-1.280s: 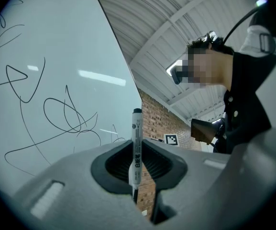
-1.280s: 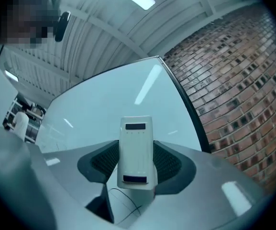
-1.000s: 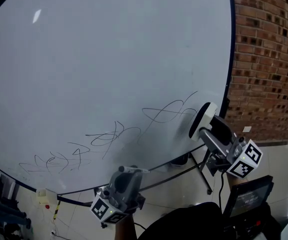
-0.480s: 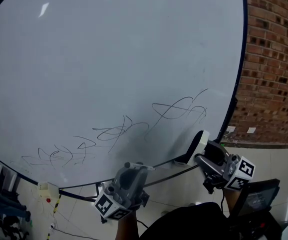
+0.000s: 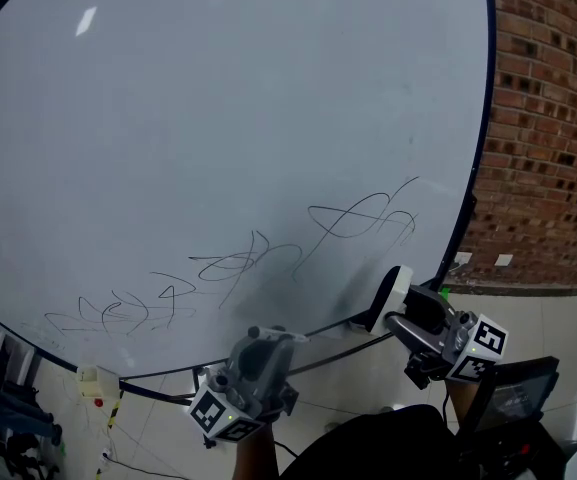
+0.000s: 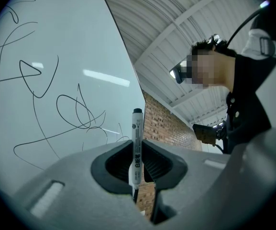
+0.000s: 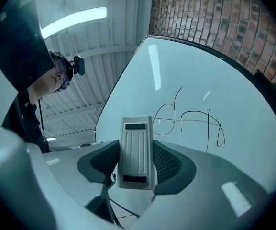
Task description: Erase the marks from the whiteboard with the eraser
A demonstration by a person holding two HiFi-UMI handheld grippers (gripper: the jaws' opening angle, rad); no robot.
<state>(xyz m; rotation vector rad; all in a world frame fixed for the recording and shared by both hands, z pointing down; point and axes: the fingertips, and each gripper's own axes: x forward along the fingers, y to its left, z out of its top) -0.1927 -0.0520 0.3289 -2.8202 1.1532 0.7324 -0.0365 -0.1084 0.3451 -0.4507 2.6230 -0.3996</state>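
The whiteboard [image 5: 218,118] fills most of the head view, with thin black scribbles [image 5: 358,218] running across its lower part down to the left [image 5: 118,313]. My right gripper [image 5: 393,303] is shut on a white eraser [image 5: 386,296], held just below the board's bottom edge, to the right of the scribbles. In the right gripper view the eraser [image 7: 137,151] stands between the jaws with the scribbles [image 7: 188,123] beyond it. My left gripper [image 5: 263,340] is shut on a white marker [image 6: 136,147], low beneath the board.
A brick wall [image 5: 548,118] stands to the right of the board. A dark board stand [image 5: 368,333] runs below the bottom edge. A dark device [image 5: 503,398] sits at the lower right. Cluttered shelving [image 5: 8,418] shows at the lower left.
My right gripper with the eraser dropped from the scribbles at the board's right end to below the bottom edge. The left gripper stayed about where it was.
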